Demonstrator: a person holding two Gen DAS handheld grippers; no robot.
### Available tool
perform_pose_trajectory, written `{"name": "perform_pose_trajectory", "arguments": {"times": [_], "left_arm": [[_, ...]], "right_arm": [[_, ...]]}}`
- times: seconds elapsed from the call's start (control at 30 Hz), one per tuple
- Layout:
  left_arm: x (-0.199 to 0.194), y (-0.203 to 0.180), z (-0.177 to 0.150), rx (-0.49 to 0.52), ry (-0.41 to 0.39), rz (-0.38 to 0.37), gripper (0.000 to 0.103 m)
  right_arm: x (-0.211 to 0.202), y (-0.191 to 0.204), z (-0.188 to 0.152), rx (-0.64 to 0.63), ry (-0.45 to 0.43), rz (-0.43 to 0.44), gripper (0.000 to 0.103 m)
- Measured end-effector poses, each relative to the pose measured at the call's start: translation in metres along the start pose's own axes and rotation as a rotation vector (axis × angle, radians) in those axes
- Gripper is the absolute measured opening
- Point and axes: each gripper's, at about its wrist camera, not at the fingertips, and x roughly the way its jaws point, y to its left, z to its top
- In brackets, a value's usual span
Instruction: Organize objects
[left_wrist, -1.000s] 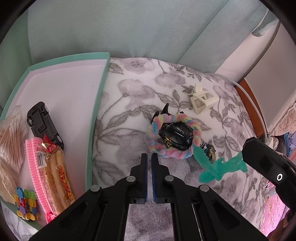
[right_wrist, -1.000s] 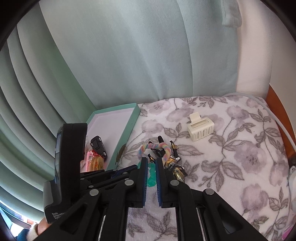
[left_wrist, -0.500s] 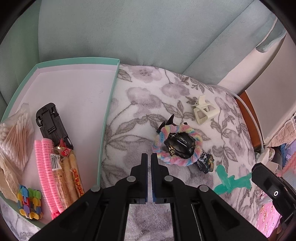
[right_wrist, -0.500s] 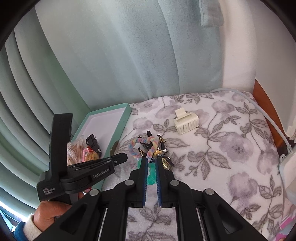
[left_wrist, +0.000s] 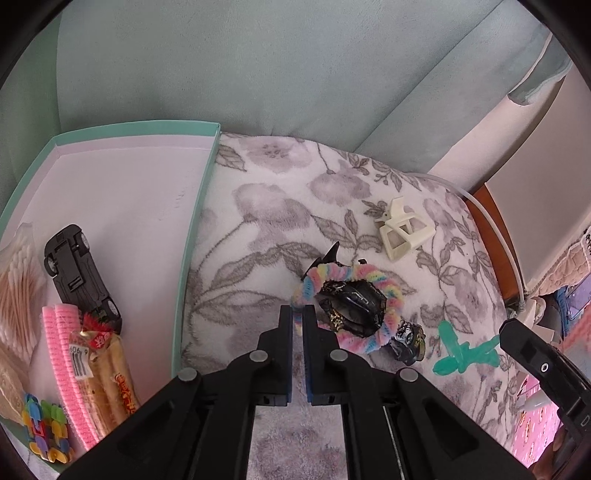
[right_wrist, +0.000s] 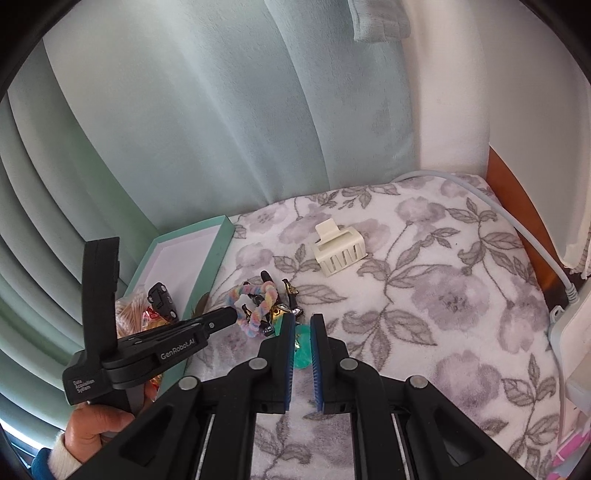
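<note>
A rainbow fuzzy hair tie (left_wrist: 384, 291) lies around a black hair clip (left_wrist: 354, 302) on the floral blanket (left_wrist: 266, 236); it also shows in the right wrist view (right_wrist: 258, 299). My left gripper (left_wrist: 297, 314) is shut and empty, its tips at the tie's left edge. A teal green plastic toy (left_wrist: 461, 354) lies to the right; in the right wrist view it (right_wrist: 301, 347) sits just beyond my right gripper (right_wrist: 302, 321), whose jaws stand narrowly apart and empty. A cream claw clip (left_wrist: 402, 229) (right_wrist: 340, 251) lies farther back.
A teal-rimmed box (left_wrist: 192, 229) at the left holds a black toy car (left_wrist: 77, 273), a pink comb (left_wrist: 66, 365), a snack pack (left_wrist: 107, 369), cotton swabs (left_wrist: 18, 284) and colourful clips (left_wrist: 44, 432). A green curtain (right_wrist: 184, 110) hangs behind. A white cable (right_wrist: 524, 236) runs along the right edge.
My left gripper has moved forward to the hair tie's left edge. My right gripper has pulled back and up, and its jaws have parted slightly.
</note>
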Motion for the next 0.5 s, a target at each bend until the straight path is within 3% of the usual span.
{"name": "perform_pose_trajectory", "arguments": {"times": [0.13, 0.4, 0.5], "left_arm": [[0.006, 0.000, 0.002, -0.002, 0.007, -0.005, 0.015], [0.013, -0.002, 0.003, 0.003, 0.011, 0.002, 0.015], [0.013, -0.002, 0.002, 0.006, 0.012, 0.005, 0.010]], "right_arm": [[0.005, -0.002, -0.002, 0.005, 0.007, 0.001, 0.009], [0.009, -0.006, -0.004, 0.016, 0.019, -0.001, 0.009], [0.008, -0.006, -0.004, 0.017, 0.016, -0.004, 0.009]]}}
